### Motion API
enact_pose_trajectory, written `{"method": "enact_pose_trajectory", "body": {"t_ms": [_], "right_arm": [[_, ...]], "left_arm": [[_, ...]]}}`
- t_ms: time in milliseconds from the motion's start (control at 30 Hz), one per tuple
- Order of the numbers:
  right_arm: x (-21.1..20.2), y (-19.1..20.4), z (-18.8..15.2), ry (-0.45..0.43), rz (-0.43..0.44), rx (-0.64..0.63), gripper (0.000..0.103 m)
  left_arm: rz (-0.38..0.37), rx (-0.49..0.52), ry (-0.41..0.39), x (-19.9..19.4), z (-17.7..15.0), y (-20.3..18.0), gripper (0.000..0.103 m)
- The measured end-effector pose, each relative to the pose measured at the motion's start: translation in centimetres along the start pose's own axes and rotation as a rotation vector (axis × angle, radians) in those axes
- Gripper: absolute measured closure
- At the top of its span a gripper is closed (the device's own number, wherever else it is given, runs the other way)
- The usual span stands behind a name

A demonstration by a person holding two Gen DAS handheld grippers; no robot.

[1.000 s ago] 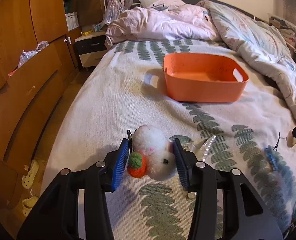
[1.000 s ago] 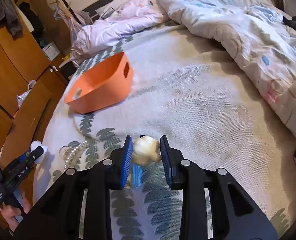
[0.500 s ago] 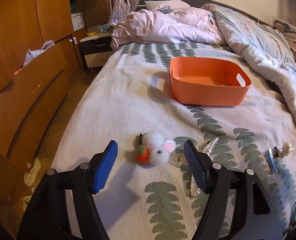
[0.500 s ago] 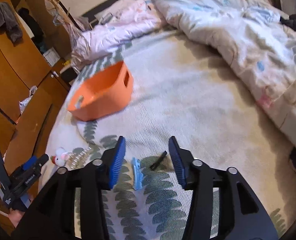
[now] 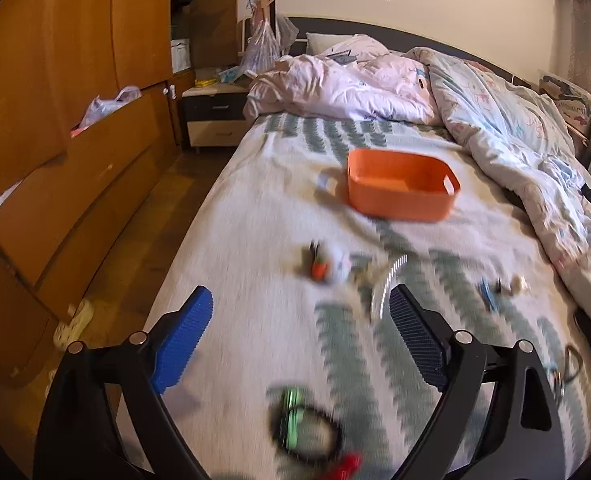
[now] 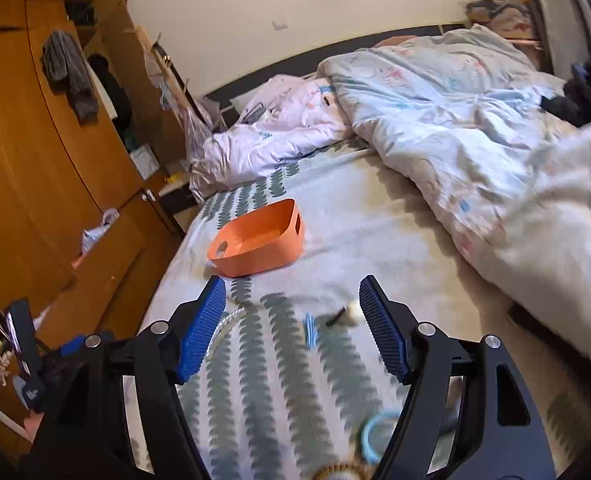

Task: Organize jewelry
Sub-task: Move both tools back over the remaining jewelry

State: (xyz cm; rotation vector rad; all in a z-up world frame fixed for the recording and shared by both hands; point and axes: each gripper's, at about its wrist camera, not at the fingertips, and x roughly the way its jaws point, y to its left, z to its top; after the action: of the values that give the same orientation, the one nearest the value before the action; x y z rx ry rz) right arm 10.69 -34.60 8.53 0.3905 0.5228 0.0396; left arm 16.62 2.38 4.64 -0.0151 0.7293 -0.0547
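My left gripper [image 5: 301, 334] is open and empty, well back from a white fluffy mouse clip [image 5: 331, 266] with an orange carrot that lies on the bed. A pearl strand [image 5: 387, 280] lies beside it. My right gripper [image 6: 293, 326] is open and empty above a blue clip [image 6: 309, 330] and a cream clip [image 6: 349, 314]. The orange bin [image 5: 401, 184] stands farther up the bed; it also shows in the right wrist view [image 6: 257, 238]. A black and green band [image 5: 303, 426] lies near the left gripper. A light blue ring [image 6: 377, 436] lies near the right gripper.
A crumpled duvet [image 5: 507, 132] covers the right side of the bed. A wooden wardrobe [image 5: 55, 120] and a nightstand [image 5: 215, 116] stand on the left. The bed's left edge [image 5: 183, 248] drops to the floor. More small items [image 5: 567, 364] lie at the near right.
Both grippers opened, let go of the mouse clip and the cream clip, and pulled back and up from the bed. Both clips now lie on the bedspread.
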Motion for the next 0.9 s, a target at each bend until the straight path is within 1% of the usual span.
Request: {"method": "enact_pose_trajectory", "body": {"t_ms": [67,133,167,200,300,367,433,500,567,667,733,900], "right_arm": [[-1.1,-0.1,-1.9,0.012,0.007,-0.003,0.031],[-2.4,0.1,-4.7,0.028,0.006,-0.039,0.031],[-2.9,0.3,-5.8,0.031,0.000,-0.053,0.031],[-3.7,0.6,-7.8,0.040,-0.009,-0.076,0.031],[-4.7,1.2,-12.1,0.074,-0.027,-0.120,0.031],[-5.1,1.4,-14.4,0.090,-0.022,-0.121,0.031],[-5.5,1.9,-16.7,0.108,-0.014,-0.123,0.031],[-5.8,2.8,-18.2,0.106,-0.030,-0.162,0.031],[-5.9,3.7,-19.1,0.099,-0.059,-0.217,0.031],[-5.7,5.3,-20.1,0.090,-0.094,-0.307,0.031],[-5.6,5.5,-20.5,0.087,-0.101,-0.328,0.031],[-5.1,5.0,-20.4,0.096,-0.091,-0.313,0.031]], "left_arm": [[0.006,-0.018,0.015,-0.9,-1.9,0.6,0.013],[0.009,-0.027,0.026,-1.8,-4.1,1.2,0.013],[0.019,-0.032,0.023,-2.1,-4.7,1.3,0.013],[0.031,-0.038,0.014,-2.6,-5.6,1.6,0.013],[0.059,-0.043,0.007,-3.6,-8.4,2.3,0.013],[0.050,-0.065,0.017,-4.0,-10.3,2.7,0.013],[0.064,-0.071,0.031,-4.2,-11.6,2.9,0.013],[0.062,-0.065,0.038,-4.3,-12.9,2.6,0.013],[0.071,-0.035,0.050,-4.1,-13.7,1.8,0.013],[0.071,0.002,0.035,-4.0,-14.4,0.9,0.013],[0.090,0.022,0.018,-4.2,-14.7,0.6,0.013],[0.028,-0.010,0.054,-4.0,-15.4,0.5,0.012]]}}
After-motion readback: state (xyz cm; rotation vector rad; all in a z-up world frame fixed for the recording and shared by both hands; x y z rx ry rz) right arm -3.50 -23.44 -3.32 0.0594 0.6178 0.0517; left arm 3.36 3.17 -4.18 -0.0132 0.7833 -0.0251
